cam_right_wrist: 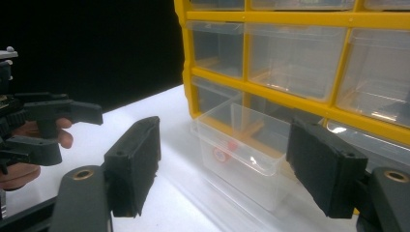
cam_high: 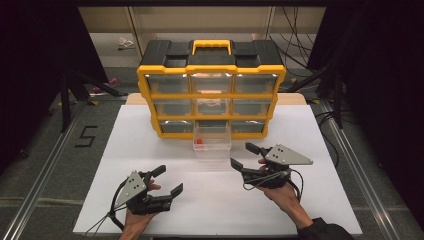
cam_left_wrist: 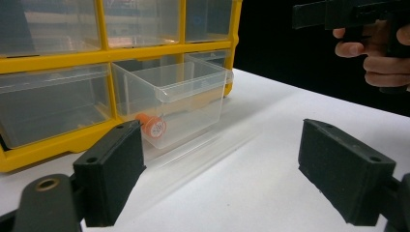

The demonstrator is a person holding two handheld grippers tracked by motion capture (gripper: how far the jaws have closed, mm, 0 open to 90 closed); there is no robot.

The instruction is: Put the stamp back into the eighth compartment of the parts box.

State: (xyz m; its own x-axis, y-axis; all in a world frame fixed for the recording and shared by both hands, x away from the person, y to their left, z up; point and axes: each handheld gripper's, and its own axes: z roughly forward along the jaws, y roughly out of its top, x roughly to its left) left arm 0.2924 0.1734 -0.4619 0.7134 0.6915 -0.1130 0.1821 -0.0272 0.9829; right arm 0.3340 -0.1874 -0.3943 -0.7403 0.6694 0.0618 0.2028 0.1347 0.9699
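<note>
1. My left gripper (cam_high: 169, 181) is black, with blocky jaws and a grey three-cornered plate.
2. My right gripper (cam_high: 244, 155) matches it; thin black cables trail from both.
3. My right sleeve (cam_high: 325, 231) is dark.

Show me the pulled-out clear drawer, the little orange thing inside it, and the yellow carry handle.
clear drawer (cam_high: 212, 148): high view, front wall.
orange thing (cam_left_wrist: 151, 124): left gripper view, its round end.
yellow carry handle (cam_high: 212, 44): high view, top bar.
</note>
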